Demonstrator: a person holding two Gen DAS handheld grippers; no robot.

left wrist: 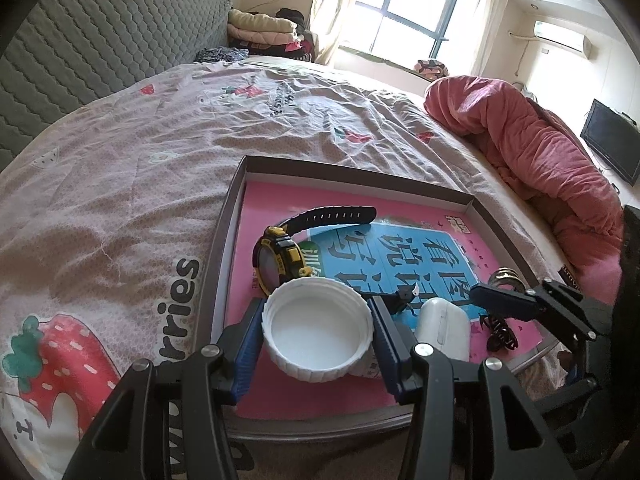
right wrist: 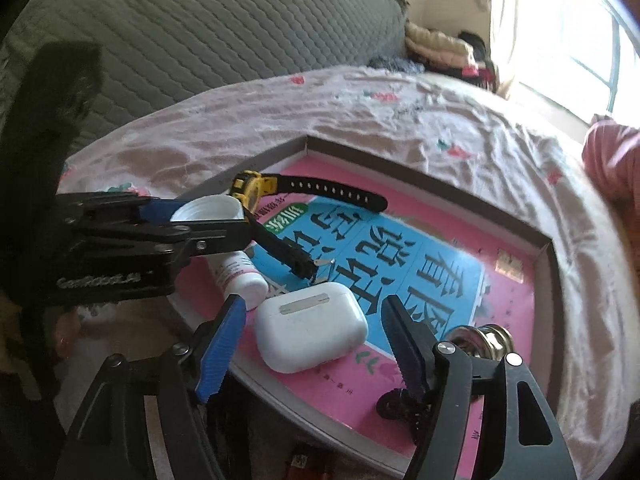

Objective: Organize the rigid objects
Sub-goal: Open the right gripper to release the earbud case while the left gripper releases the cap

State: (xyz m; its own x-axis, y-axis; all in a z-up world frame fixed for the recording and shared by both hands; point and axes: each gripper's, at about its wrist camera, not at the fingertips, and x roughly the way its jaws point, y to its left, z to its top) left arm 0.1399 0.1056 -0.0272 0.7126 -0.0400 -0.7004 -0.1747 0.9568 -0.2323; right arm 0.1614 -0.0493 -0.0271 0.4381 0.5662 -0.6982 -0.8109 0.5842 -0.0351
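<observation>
right wrist view: right gripper (right wrist: 312, 344) jaws wide around earbud case (right wrist: 310, 326); left gripper (left wrist: 316, 340) jaws holding white cap (left wrist: 318, 334).

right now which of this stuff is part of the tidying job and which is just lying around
Part of the job:
- white cap, gripped by the left gripper
- white bottle
- watch
- earbud case, between the open right gripper's fingers
- dark hair claw
- metal ring
- tray

Lying about:
- red quilt
- folded blankets
- TV
</observation>
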